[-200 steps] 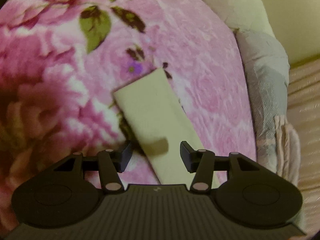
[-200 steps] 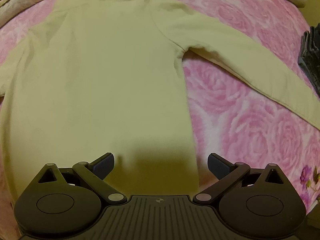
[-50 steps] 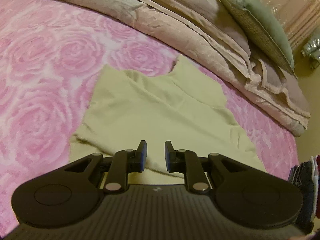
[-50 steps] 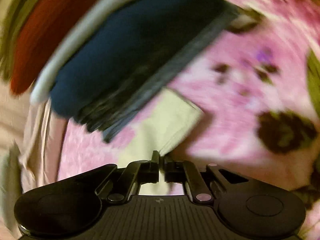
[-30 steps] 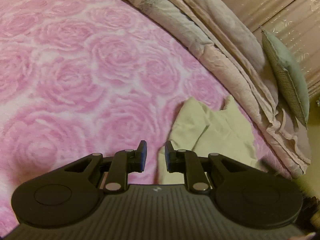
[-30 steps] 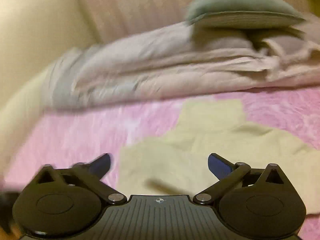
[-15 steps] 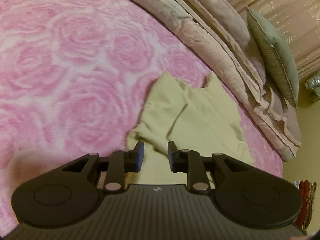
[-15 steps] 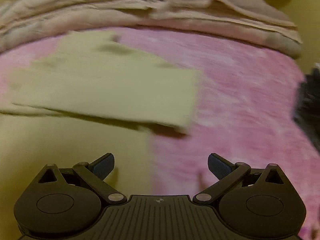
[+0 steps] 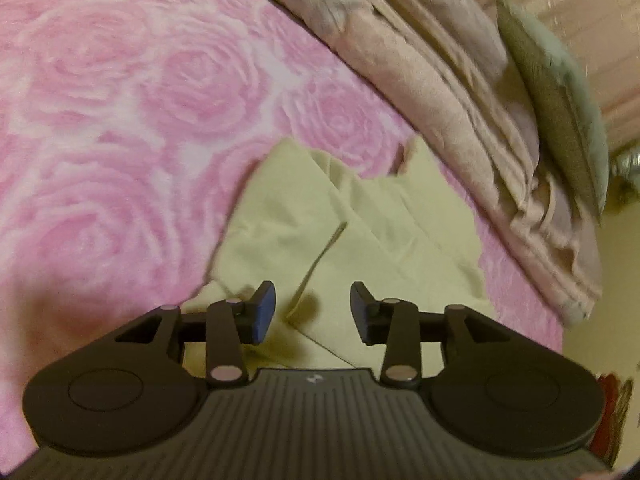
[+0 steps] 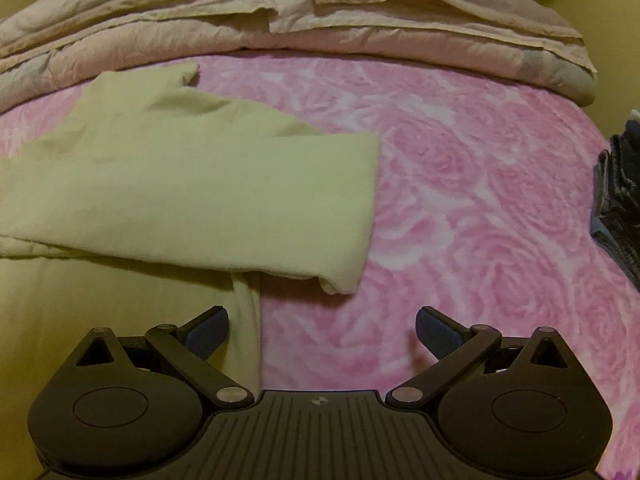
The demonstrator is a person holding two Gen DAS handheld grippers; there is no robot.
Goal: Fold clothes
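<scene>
I see the pale yellow top [image 10: 168, 184] lying on the pink rose-patterned bed [image 10: 480, 184], partly folded: one sleeve [image 10: 304, 200] lies across the body, its cuff end reaching out over the pink cover. In my left view the same top [image 9: 360, 232] shows rumpled folds and a crease running down toward the claw.

My left claw [image 9: 313, 312] hangs over the near edge of the top, pointing down at it. Its jaws have just been opening, and they stand apart with fabric below them but nothing pinched between the pads. My right claw [image 10: 322, 332] is spread wide and released; its left finger [image 10: 208, 330] sits over the edge of the top's body, its right finger [image 10: 436, 332] over bare pink cover, and neither grips anything.

A folded beige quilt [image 10: 320, 20] lies along the far edge of the bed, with a grey-green pillow [image 9: 560, 112] on it in my left view. A stack of dark folded clothes [image 10: 620, 192] sits at the right edge of my right view.
</scene>
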